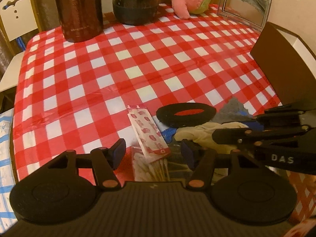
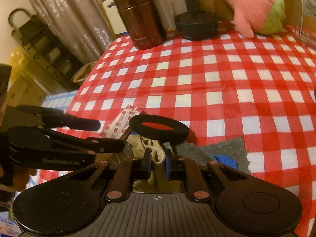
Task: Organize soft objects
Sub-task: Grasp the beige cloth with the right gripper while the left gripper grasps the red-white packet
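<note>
right gripper [image 2: 157,163] pinching cream cloth [image 2: 156,150], hanging lengthwise

A crumpled cream cloth [image 2: 156,154] is lying at the near edge of the checkered surface [image 2: 227,75], with one fold sitting pinched between the right claw [image 2: 157,163] fingers. A black foam ring [image 2: 159,127] is resting flat just beyond it, partly overlapping the cloth, and a ragged grey felt piece [image 2: 223,150] with a blue scrap [image 2: 225,161] on it is lying just to the right. A pink and green plush toy [image 2: 256,9] is sitting upright at the far edge, well apart.
</note>
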Action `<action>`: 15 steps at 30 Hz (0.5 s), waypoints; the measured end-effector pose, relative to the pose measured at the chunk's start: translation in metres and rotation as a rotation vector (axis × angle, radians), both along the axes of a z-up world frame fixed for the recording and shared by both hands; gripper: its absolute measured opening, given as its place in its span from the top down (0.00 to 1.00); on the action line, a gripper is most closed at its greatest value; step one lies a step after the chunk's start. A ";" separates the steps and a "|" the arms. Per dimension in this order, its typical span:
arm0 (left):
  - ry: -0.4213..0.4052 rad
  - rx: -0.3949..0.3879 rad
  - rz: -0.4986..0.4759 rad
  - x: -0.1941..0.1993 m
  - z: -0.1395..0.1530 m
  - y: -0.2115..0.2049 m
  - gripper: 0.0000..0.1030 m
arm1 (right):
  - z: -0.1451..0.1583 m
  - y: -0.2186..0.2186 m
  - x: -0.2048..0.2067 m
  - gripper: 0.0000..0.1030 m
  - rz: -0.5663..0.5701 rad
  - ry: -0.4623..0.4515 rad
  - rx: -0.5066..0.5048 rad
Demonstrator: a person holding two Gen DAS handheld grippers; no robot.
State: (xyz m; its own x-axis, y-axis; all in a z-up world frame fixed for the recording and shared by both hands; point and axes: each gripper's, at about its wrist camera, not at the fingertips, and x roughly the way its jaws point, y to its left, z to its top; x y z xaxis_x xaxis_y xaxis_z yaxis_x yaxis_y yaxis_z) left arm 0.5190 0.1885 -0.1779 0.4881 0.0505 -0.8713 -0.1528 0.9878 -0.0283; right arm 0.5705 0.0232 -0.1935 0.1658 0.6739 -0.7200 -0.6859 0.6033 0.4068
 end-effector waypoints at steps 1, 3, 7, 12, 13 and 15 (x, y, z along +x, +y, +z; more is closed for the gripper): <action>0.006 0.005 -0.001 0.002 -0.003 0.000 0.43 | 0.000 -0.001 0.001 0.87 -0.004 0.009 0.003; 0.017 0.008 -0.003 0.005 -0.008 0.001 0.47 | 0.000 -0.003 0.002 0.87 -0.010 0.016 0.008; 0.019 -0.012 0.000 0.007 -0.013 0.006 0.52 | -0.002 -0.004 0.007 0.87 -0.027 0.035 0.013; 0.013 -0.031 0.009 0.006 -0.014 0.012 0.69 | -0.004 -0.007 0.008 0.87 -0.042 0.045 0.014; 0.012 -0.030 0.013 0.005 -0.013 0.014 0.72 | -0.004 -0.007 0.009 0.87 -0.044 0.047 0.014; 0.011 -0.046 0.021 0.004 -0.012 0.018 0.73 | -0.004 -0.006 0.007 0.87 -0.046 0.046 0.015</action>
